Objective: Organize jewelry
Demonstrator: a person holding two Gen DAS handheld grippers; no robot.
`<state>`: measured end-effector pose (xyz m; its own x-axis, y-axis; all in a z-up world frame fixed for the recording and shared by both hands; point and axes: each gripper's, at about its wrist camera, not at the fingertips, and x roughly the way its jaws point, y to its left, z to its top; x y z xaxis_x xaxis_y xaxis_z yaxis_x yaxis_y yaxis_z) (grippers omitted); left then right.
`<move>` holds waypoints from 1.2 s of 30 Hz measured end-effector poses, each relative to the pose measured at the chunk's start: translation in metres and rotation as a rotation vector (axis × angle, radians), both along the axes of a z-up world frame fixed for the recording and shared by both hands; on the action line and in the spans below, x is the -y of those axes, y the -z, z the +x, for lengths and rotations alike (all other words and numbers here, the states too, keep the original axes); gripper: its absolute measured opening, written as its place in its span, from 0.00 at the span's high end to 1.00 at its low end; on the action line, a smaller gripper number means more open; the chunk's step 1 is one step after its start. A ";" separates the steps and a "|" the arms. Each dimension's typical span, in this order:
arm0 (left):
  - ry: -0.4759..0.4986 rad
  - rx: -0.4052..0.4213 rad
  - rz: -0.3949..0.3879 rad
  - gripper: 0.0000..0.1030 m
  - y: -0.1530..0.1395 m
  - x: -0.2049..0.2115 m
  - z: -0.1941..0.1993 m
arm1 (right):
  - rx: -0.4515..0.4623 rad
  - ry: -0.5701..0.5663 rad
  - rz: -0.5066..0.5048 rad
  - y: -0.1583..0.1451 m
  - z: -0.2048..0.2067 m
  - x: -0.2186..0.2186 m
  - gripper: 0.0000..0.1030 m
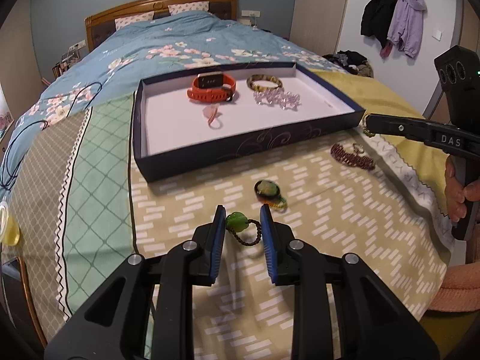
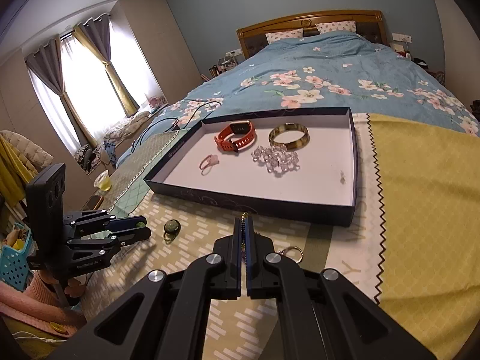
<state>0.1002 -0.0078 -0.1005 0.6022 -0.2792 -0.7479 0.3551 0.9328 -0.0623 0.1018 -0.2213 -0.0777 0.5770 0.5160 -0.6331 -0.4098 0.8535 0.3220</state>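
A dark blue tray [image 1: 195,156] [image 2: 255,199] with a white floor holds an orange watch [image 1: 211,88] [image 2: 237,138], an amber bangle [image 1: 264,83] [image 2: 288,136], a clear bead bracelet [image 1: 277,98] [image 2: 276,159] and a pink ring [image 1: 213,117] [image 2: 208,162]. My left gripper [image 1: 243,219] [image 2: 141,228] is open, its pads either side of a green bead on a braided loop [image 1: 237,221], low over the cloth. My right gripper [image 2: 244,225] [image 1: 367,123] is shut on a beaded chain [image 2: 245,219], just in front of the tray's near wall.
A dark oval pendant [image 1: 267,190] [image 2: 172,227], a dark red bead bracelet [image 1: 352,156] and a metal ring [image 2: 291,252] lie on the patterned cloth. A yellow cloth [image 2: 420,195] lies right of the tray. A cup [image 2: 103,180] stands by the bed's left edge.
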 end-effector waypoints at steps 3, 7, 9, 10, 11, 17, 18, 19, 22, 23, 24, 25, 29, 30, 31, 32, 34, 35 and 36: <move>0.005 0.023 -0.005 0.77 -0.008 0.002 0.000 | 0.011 -0.001 0.003 -0.004 0.001 -0.001 0.99; 0.006 0.043 -0.016 0.77 -0.016 0.003 0.001 | 0.025 -0.002 0.005 -0.009 0.002 -0.001 0.99; 0.007 0.049 -0.019 0.77 -0.018 0.003 0.002 | 0.029 0.000 0.007 -0.011 0.002 -0.001 0.99; 0.008 0.052 -0.021 0.77 -0.019 0.004 0.002 | 0.033 0.000 0.007 -0.013 0.002 0.000 0.99; 0.011 0.055 -0.023 0.77 -0.020 0.004 0.002 | 0.035 0.000 0.007 -0.013 0.002 0.000 0.99; 0.011 0.070 -0.037 0.77 -0.027 0.003 0.003 | 0.042 0.003 0.006 -0.016 0.004 0.001 0.99; 0.010 0.073 -0.038 0.77 -0.027 0.003 0.003 | 0.043 0.002 0.006 -0.017 0.005 0.001 0.99; 0.010 0.077 -0.037 0.77 -0.029 0.003 0.004 | 0.045 0.001 0.005 -0.017 0.005 0.001 0.99; 0.009 0.096 -0.036 0.77 -0.034 0.004 0.007 | 0.047 0.002 0.000 -0.018 0.010 0.000 0.99; 0.009 0.104 -0.036 0.77 -0.037 0.005 0.008 | 0.048 0.002 -0.003 -0.018 0.011 0.000 0.99; 0.009 0.111 -0.035 0.77 -0.039 0.005 0.010 | 0.049 0.002 -0.006 -0.018 0.012 0.000 0.99; 0.009 0.117 -0.035 0.77 -0.040 0.005 0.011 | 0.050 0.001 -0.008 -0.019 0.014 -0.001 0.99; 0.005 0.133 -0.032 0.77 -0.045 0.008 0.018 | 0.053 0.004 -0.011 -0.019 0.021 -0.001 0.99; 0.004 0.134 -0.032 0.77 -0.046 0.008 0.021 | 0.052 0.003 -0.011 -0.019 0.021 -0.001 0.99; 0.003 0.135 -0.032 0.77 -0.046 0.009 0.023 | 0.052 0.004 -0.012 -0.019 0.022 -0.002 0.99; 0.000 0.137 -0.030 0.77 -0.047 0.010 0.024 | 0.051 0.004 -0.012 -0.019 0.023 -0.002 0.99; -0.006 0.135 -0.035 0.77 -0.047 0.011 0.028 | 0.050 0.003 -0.009 -0.019 0.025 -0.002 0.99; -0.007 0.134 -0.037 0.77 -0.047 0.011 0.030 | 0.049 0.002 -0.010 -0.019 0.027 -0.003 0.99; -0.010 0.135 -0.037 0.77 -0.047 0.011 0.031 | 0.049 0.001 -0.011 -0.019 0.029 -0.003 0.99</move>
